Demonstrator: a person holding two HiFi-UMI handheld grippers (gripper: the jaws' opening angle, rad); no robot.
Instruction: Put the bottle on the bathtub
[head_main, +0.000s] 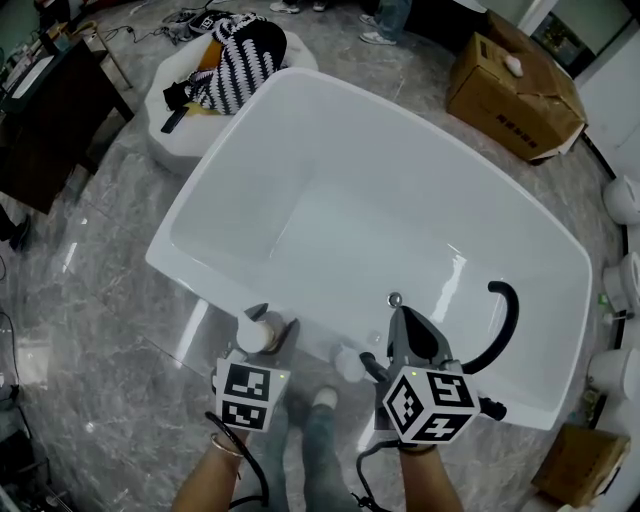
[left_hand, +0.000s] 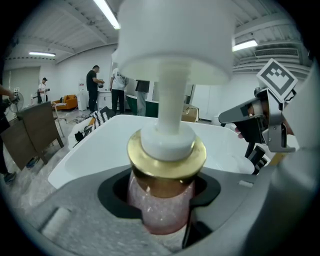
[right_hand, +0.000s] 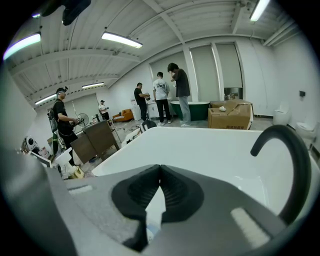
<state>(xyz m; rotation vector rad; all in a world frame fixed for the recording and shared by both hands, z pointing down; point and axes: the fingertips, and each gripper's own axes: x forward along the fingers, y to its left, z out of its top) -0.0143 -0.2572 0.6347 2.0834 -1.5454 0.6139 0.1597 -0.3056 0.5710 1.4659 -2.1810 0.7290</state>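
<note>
Head view: left tool (head_main: 272, 326) at bottom left of frame, grasping pink bottle (head_main: 250, 332) by neck, at near rim of bathtub (head_main: 330, 180). Right tool (head_main: 398, 325) clenched, nothing inside, beside black faucet (head_main: 503, 325).

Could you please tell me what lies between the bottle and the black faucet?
The right gripper, shut, sits between bottle and faucet above the tub rim, seen in the head view.

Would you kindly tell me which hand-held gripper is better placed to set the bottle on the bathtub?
Left. The left hand-held gripper is shut on the pump bottle, close to the near rim of the bathtub; the right hand-held gripper is shut, empty, beside the black faucet.
</note>
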